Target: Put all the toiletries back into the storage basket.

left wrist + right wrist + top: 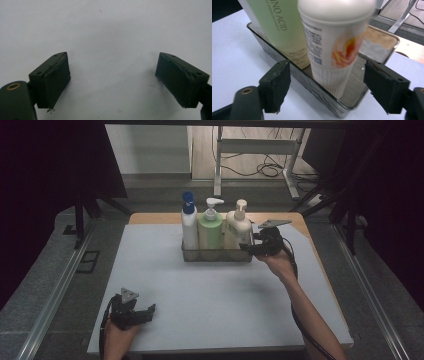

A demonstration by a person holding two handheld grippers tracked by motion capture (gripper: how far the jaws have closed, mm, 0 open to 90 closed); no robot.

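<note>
I've got the right gripper (248, 246) at the tray's (216, 256) right end, jaws apart w/ the cream pump bottle (239, 227) standing in the tray btwn them, untouched, while left gripper (146, 312) rests near the table (215, 295) edge, jaws wide apart, holding nothing.

I count three bottles (210, 227) in one metal tray (217, 255), and two grippers (134, 314) on one table (210, 295).

Black hand-held gripper (250, 245) with grey three-cornered plate, trailing cable.
</note>
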